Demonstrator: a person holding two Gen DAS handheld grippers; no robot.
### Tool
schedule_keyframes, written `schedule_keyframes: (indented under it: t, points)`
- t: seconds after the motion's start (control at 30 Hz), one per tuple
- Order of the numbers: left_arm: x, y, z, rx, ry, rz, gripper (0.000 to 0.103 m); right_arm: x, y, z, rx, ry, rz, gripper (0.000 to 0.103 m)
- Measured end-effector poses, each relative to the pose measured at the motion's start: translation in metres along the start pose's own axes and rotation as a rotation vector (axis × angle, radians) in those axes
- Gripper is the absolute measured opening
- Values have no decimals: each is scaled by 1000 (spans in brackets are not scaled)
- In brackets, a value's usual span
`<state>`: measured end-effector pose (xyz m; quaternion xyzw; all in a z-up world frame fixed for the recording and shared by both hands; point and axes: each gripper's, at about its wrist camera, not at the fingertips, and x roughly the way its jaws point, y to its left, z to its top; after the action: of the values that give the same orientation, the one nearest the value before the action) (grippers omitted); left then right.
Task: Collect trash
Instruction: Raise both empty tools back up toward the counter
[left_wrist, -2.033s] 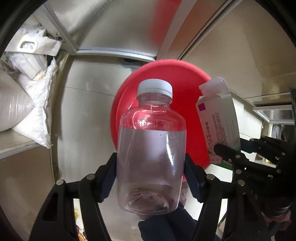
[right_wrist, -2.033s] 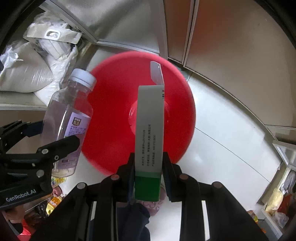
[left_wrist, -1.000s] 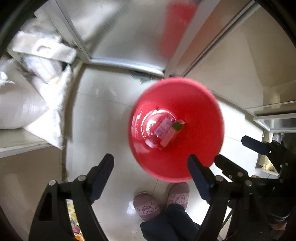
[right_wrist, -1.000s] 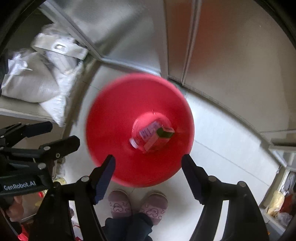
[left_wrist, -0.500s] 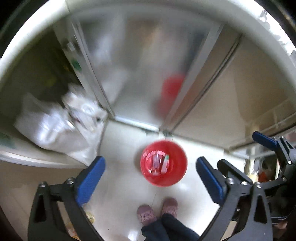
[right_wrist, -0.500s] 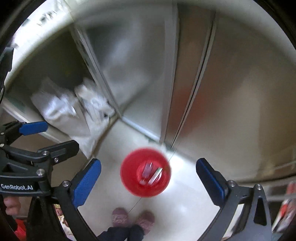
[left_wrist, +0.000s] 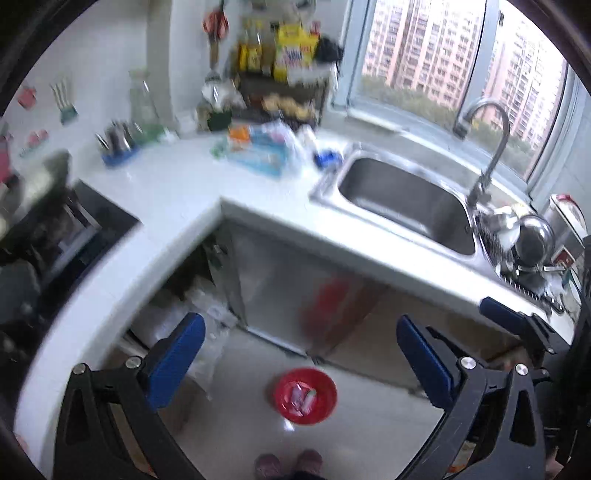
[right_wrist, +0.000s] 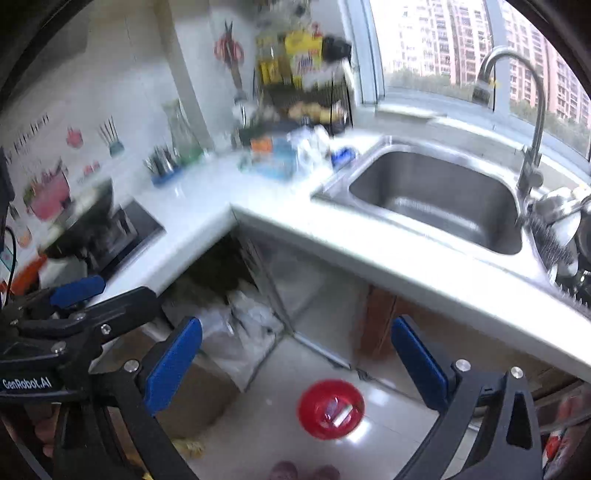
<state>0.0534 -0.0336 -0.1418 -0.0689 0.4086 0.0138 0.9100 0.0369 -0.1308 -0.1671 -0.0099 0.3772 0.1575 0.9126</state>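
Both the left tool (left_wrist: 301, 363) and the right tool (right_wrist: 295, 363) hang with jaws wide apart and empty high over the round red plastic bin (left_wrist: 305, 395) on the pale tiled floor (left_wrist: 236, 424), near the white L-shaped tabletop (left_wrist: 177, 192) and steel sink (left_wrist: 402, 201).

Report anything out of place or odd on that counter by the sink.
Near the sink, a loose heap of wrappers and plastic bags sprawls on the white counter, looking like uncollected trash. Blur hides what each piece is. Both grippers, left and right, are open and hold nothing.
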Motion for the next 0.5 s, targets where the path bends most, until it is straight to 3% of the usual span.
schedule_keyframes:
  t: [0.07,0.17,0.3,0.5]
  points:
    - [-20,-4,10,13,-40,54,103,-15,10,12,-41,-40,-38,102]
    - [-35,0,22,-6,-87,46,103,-31,27,23,-94,-131,-117,102]
    - [-55,6,38,-45,-140,24,103,-43,31,42,-106,-172,-79,102]
    - [-80,7,57,-12,-187,103,103,-45,34,68,-97,-222,-64,102]
